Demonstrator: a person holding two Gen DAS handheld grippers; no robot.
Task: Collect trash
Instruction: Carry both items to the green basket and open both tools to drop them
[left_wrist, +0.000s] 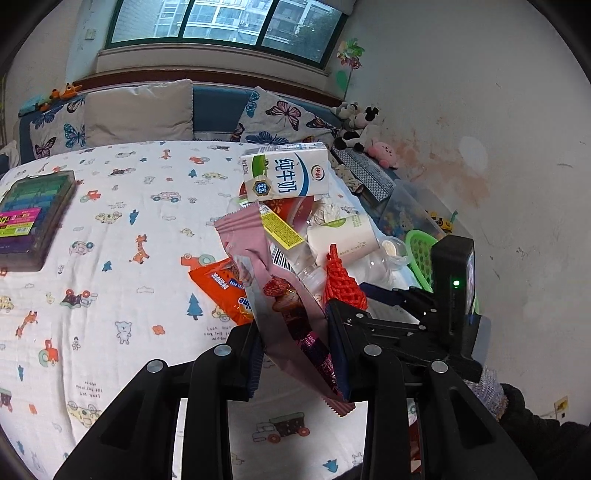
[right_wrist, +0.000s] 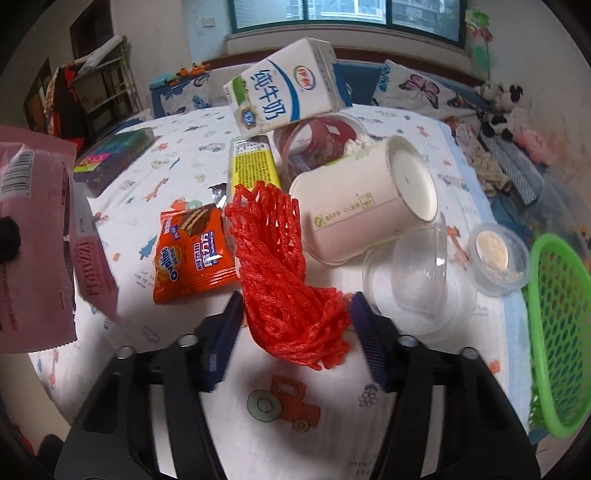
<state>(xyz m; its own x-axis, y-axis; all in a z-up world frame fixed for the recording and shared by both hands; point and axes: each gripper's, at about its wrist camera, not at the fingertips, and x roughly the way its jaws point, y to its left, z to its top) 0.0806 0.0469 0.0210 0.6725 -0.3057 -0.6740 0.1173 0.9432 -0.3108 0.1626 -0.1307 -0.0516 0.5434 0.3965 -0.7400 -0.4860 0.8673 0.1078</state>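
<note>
A pile of trash lies on the patterned bed sheet (left_wrist: 110, 221). My left gripper (left_wrist: 295, 354) is shut on a pink snack wrapper (left_wrist: 273, 288) and holds it above the sheet; the wrapper also shows at the left of the right wrist view (right_wrist: 33, 236). My right gripper (right_wrist: 295, 339) is open, its jaws on either side of a red mesh net (right_wrist: 284, 273). An orange Ovaltine wrapper (right_wrist: 192, 251), a white paper cup (right_wrist: 362, 206) on its side, a milk carton (right_wrist: 284, 88), a yellow wrapper (right_wrist: 255, 162) and clear plastic lids (right_wrist: 417, 280) lie around the net.
A green plastic basket (right_wrist: 557, 317) stands at the right edge of the bed. A small clear cup with residue (right_wrist: 498, 254) sits beside it. A dark box of coloured items (left_wrist: 33, 218) lies at the left. Pillows (left_wrist: 140, 110) and plush toys (left_wrist: 358, 125) line the far side.
</note>
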